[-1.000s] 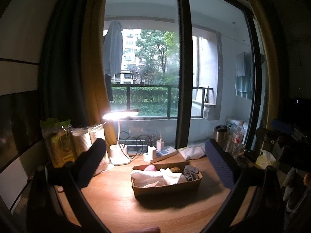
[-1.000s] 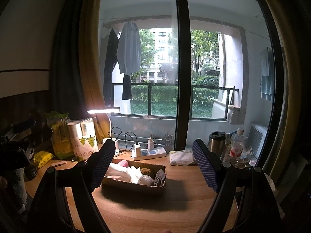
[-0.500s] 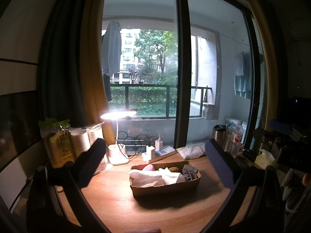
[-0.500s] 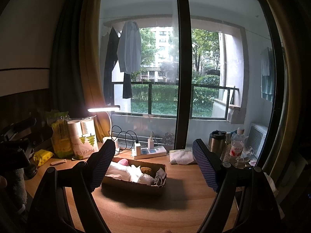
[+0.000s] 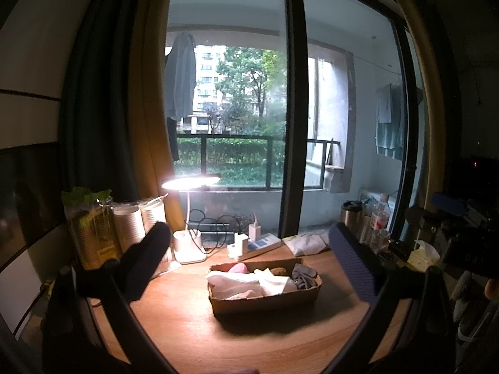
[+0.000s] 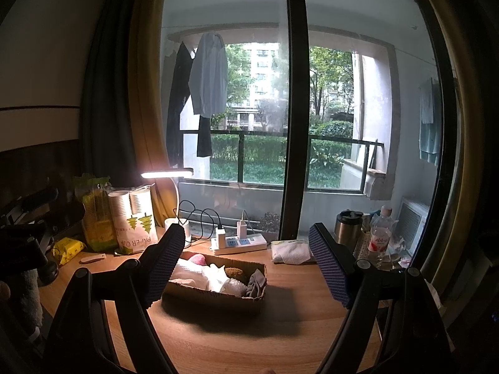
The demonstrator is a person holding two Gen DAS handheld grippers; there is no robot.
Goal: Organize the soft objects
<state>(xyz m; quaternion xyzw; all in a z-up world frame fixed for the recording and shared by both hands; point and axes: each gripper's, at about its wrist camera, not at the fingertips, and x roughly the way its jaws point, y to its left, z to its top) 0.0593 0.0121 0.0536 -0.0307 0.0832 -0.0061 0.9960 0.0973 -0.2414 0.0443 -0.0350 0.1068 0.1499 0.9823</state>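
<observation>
A cardboard box [image 5: 268,302] [image 6: 215,296] stands on the wooden desk. It holds white cloths [image 5: 237,283] [image 6: 218,275], a pink soft item [image 5: 238,268] [image 6: 197,259], a brown item [image 5: 279,271] [image 6: 233,271] and a grey cloth [image 5: 304,275] [image 6: 256,280]. A white folded cloth [image 5: 307,243] [image 6: 291,251] lies on the desk behind the box to the right. My left gripper [image 5: 249,249] is open and empty, held above and in front of the box. My right gripper [image 6: 246,249] is open and empty, in front of the box.
A lit desk lamp [image 5: 188,218] [image 6: 168,176], a power strip [image 5: 255,244] [image 6: 238,243] with chargers and cables, paper cup packs [image 5: 137,221] [image 6: 134,218] and a green packet [image 6: 93,212] stand at the back left. A flask [image 6: 347,226] and bottle [image 6: 380,237] stand at the back right.
Both views have shifted slightly; the box sits a little further off and lower in the left wrist view. Both grippers stay open and empty.
</observation>
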